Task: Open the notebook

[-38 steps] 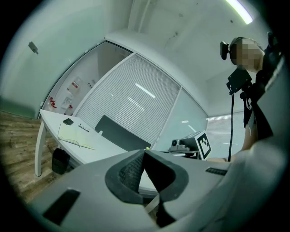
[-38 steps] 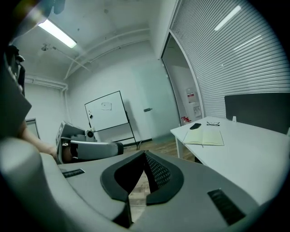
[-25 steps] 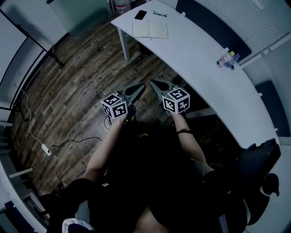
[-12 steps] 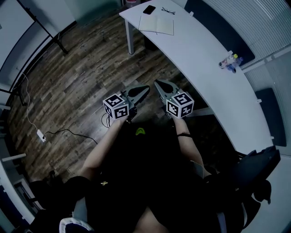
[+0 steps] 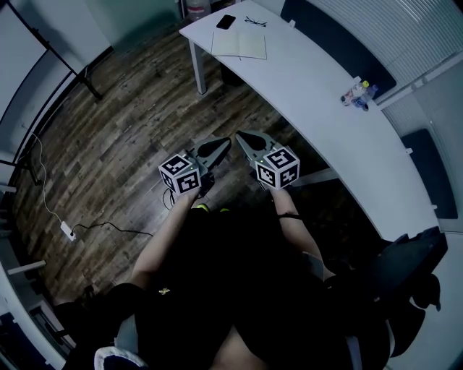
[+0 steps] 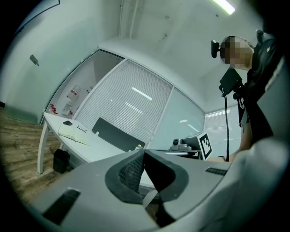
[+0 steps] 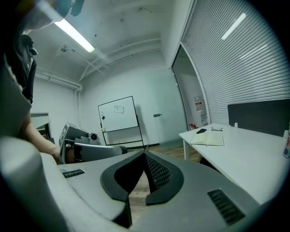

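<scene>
The notebook (image 5: 239,45) lies closed and pale on the far end of the long white table (image 5: 318,108). It also shows in the left gripper view (image 6: 72,133) and the right gripper view (image 7: 207,139). Both grippers are held side by side over the wooden floor, well short of the table. My left gripper (image 5: 223,142) is shut with nothing in it, its pads meeting at the tip (image 6: 144,151). My right gripper (image 5: 241,135) is likewise shut and empty (image 7: 145,152).
A dark phone (image 5: 225,22) and a pair of glasses (image 5: 255,22) lie beyond the notebook. Small bottles (image 5: 358,94) stand at the table's far edge. A dark chair (image 5: 405,267) is at lower right. A power strip and cable (image 5: 67,231) trail on the floor at left. A whiteboard (image 7: 118,114) stands by the wall.
The head view sways as the person steps, a shoe showing briefly. Both grippers stay together in front of the body, carried slightly forward, jaws still shut.
</scene>
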Demonstrator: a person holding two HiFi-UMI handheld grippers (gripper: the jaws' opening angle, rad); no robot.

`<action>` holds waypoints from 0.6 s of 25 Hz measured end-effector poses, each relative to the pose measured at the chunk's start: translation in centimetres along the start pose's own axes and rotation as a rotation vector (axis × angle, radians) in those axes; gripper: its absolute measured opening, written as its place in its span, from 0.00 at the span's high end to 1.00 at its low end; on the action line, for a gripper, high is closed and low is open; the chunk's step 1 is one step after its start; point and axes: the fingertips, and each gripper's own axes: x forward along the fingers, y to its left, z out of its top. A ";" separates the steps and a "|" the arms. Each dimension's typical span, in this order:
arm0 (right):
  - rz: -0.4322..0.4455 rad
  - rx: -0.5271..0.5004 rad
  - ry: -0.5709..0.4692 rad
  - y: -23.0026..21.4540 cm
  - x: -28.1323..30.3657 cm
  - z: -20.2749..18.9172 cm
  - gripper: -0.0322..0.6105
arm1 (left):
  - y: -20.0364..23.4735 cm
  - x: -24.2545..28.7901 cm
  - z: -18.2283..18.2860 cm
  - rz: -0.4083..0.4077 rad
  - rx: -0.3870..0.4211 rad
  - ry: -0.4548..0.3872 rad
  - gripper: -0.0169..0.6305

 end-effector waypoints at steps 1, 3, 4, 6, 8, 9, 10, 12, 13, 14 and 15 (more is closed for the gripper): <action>0.002 0.000 -0.002 0.2 0.1 0.1 0.97 | 0.1 0.0 0.0 -0.001 -0.001 0.000 0.96; 0.006 -0.007 -0.001 0.4 0.3 0.1 0.97 | 0.2 -0.2 0.1 -0.001 -0.006 -0.003 0.96; 0.005 -0.008 -0.001 0.4 0.3 0.2 0.97 | 0.2 -0.2 0.1 -0.001 -0.009 -0.004 0.96; 0.000 -0.008 -0.003 0.3 0.4 0.3 0.97 | 0.2 -0.2 0.2 -0.004 -0.012 -0.005 0.96; -0.002 -0.012 -0.002 0.3 0.3 0.3 0.97 | 0.3 -0.2 0.0 -0.005 -0.014 -0.004 0.96; -0.003 -0.014 -0.001 0.3 0.3 0.3 0.97 | 0.3 -0.1 0.0 -0.006 -0.016 -0.005 0.96; -0.005 -0.015 0.000 0.2 0.3 0.3 0.97 | 0.3 -0.1 0.0 -0.008 -0.017 -0.005 0.96; -0.008 -0.013 -0.001 0.1 0.3 0.3 0.97 | 0.3 0.0 0.0 -0.012 -0.017 -0.005 0.96; -0.008 -0.011 -0.001 0.2 0.3 0.3 0.97 | 0.2 0.0 0.1 -0.014 -0.018 -0.004 0.96; -0.008 -0.010 -0.001 0.2 0.2 0.3 0.97 | 0.2 0.0 0.1 -0.015 -0.018 -0.004 0.96; -0.008 -0.009 -0.001 0.3 0.2 0.3 0.97 | 0.1 0.0 0.1 -0.015 -0.019 -0.004 0.96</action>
